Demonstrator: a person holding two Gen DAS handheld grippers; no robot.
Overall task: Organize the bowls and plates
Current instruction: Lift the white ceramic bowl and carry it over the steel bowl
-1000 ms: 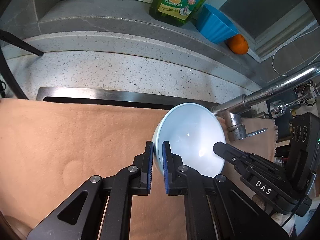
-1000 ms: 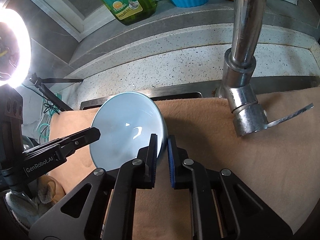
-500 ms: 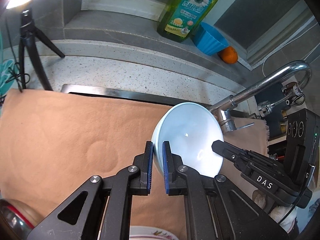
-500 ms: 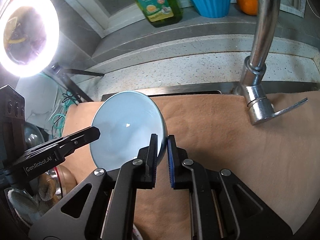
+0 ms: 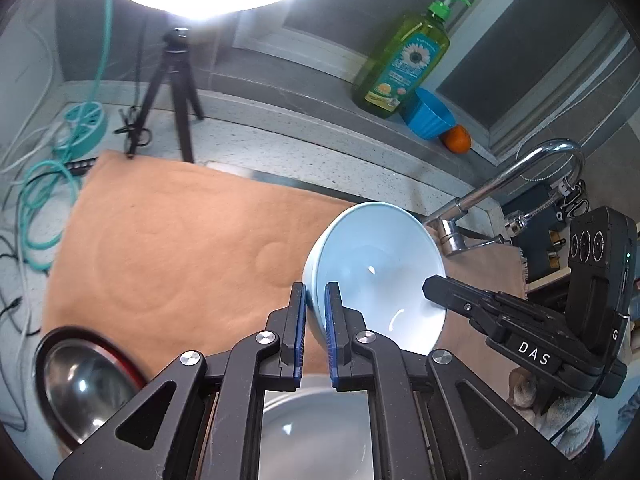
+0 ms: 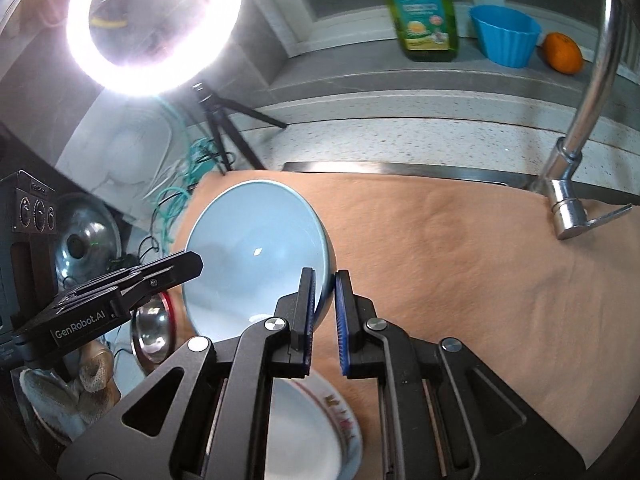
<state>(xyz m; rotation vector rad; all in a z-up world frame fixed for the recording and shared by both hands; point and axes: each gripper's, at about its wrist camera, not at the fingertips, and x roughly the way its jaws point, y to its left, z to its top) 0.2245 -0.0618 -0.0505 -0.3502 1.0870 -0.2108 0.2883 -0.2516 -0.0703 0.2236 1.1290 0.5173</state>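
Note:
A light blue bowl (image 5: 380, 276) (image 6: 256, 252) hangs tilted above the tan cloth (image 5: 168, 240) (image 6: 460, 260), gripped on both sides. My left gripper (image 5: 315, 300) is shut on its left rim. My right gripper (image 6: 324, 284) is shut on the opposite rim, and its black fingers (image 5: 472, 300) show at the bowl's right in the left wrist view. Below the grippers lies a white plate (image 6: 320, 432) (image 5: 316, 432) with a red patterned edge. A steel bowl with a red rim (image 5: 84, 388) (image 6: 154, 328) sits at the cloth's near left corner.
A chrome faucet (image 5: 516, 184) (image 6: 576, 160) stands at the cloth's right. On the ledge behind are a green soap bottle (image 5: 404, 64), a blue cup (image 5: 428, 116) and an orange (image 5: 456, 140). A ring light on a tripod (image 6: 154, 24), teal cables (image 5: 44, 200) and a steel lid (image 6: 86, 236) crowd the left.
Both grippers have lifted the bowl up and back toward me, away from the faucet. The white plate, steel bowl, tripod and ring light have come into view.

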